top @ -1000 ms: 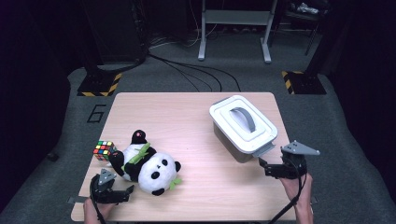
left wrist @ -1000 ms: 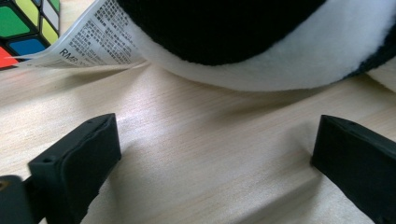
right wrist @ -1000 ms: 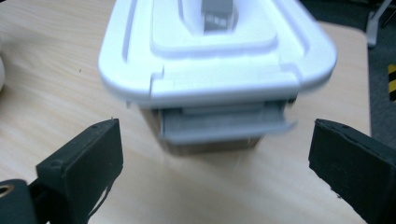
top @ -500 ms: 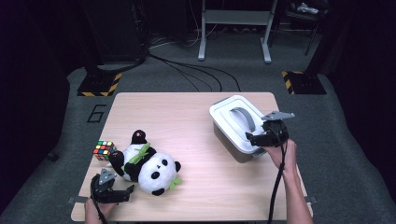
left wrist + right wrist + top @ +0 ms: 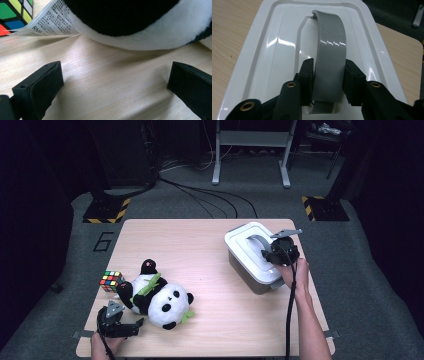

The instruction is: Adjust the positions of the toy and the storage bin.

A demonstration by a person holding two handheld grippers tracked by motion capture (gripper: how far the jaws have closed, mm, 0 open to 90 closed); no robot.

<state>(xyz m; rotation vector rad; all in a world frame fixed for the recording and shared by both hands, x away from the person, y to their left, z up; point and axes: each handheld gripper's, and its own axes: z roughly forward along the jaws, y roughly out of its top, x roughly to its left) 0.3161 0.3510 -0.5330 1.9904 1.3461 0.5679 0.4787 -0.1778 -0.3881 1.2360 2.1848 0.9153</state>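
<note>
My right tongs have just been closing, and their pads now press on both sides of the grey handle that arches over the white lid. So the grip is made. The lid sits flat on its box at the far right of the bench, directly under these tongs, and I see no gap at the rim, so I judge it is not yet lifted. What is left, as I read it, is to raise the lid off by the handle and set it down somewhere.

My left tongs rest on the bench with their jaws wide and nothing between them, just bare wood. Right ahead of them lies the toy panda, its white and black plush close in front of the tips but apart from them, with its label hanging out. Beyond the label, further to the left, stands a puzzle cube. Neither one is touched, so anything to be done with the panda remains open.
</note>
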